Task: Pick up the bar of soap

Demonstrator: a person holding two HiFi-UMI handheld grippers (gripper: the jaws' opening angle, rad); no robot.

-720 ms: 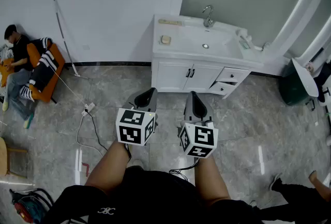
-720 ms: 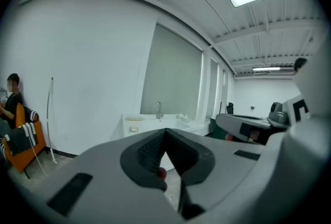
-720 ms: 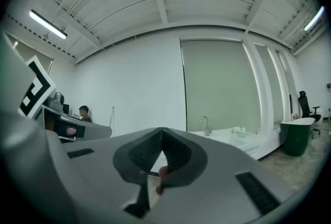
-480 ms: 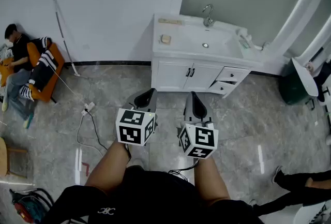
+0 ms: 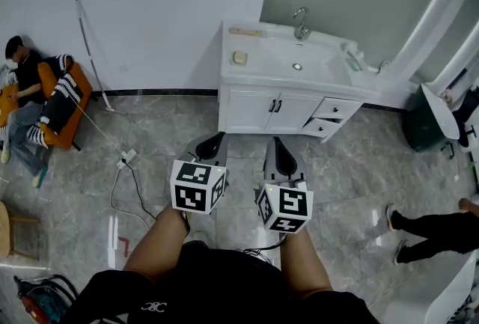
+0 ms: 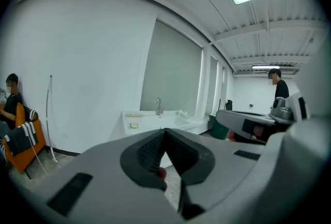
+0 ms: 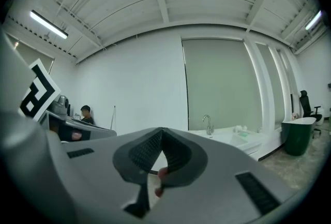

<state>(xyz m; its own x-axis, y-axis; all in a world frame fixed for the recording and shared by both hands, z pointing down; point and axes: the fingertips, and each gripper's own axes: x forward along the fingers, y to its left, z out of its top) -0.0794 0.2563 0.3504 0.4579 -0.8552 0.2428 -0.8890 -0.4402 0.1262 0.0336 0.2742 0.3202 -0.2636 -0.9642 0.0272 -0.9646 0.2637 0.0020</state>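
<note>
left hand-held gripper [image 5: 211, 143] clenched on nothing, right hand-held gripper [image 5: 279, 149] clenched too, soap [image 5: 239, 57] on tabletop [image 5: 258, 69] well apart

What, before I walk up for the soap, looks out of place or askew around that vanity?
Two drawers on the vanity's right side stand pulled out, while its doors are shut. A cable lies loose on the floor to its left. The bar of soap sits flat beside the basin.
</note>
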